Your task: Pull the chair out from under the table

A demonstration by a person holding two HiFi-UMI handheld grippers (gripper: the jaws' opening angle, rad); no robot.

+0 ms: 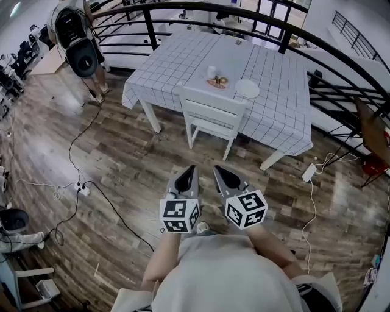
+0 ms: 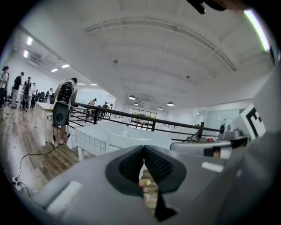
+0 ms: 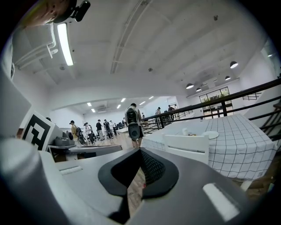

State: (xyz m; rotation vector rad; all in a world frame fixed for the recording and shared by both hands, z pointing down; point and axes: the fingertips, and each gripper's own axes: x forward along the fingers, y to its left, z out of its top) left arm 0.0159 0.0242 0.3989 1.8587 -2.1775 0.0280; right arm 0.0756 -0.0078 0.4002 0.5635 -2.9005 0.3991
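Observation:
A white wooden chair (image 1: 210,116) stands pushed in at the near side of a table (image 1: 280,106) with a white grid-pattern cloth. In the head view my left gripper (image 1: 191,168) and right gripper (image 1: 218,169) hang side by side over the wood floor, a short way in front of the chair and apart from it. Both are shut with nothing between the jaws. The chair's backrest (image 2: 125,141) shows beyond my left gripper (image 2: 143,148) in its own view. The right gripper view has the chair (image 3: 186,143) to the right of my right gripper (image 3: 140,150).
On the table sit a white plate (image 1: 247,89), a cup (image 1: 211,72) and a small dish of food (image 1: 219,81). A black railing (image 1: 201,9) curves behind the table. A person with a backpack (image 1: 79,42) stands at the far left. Cables and a power strip (image 1: 82,189) lie on the floor at left.

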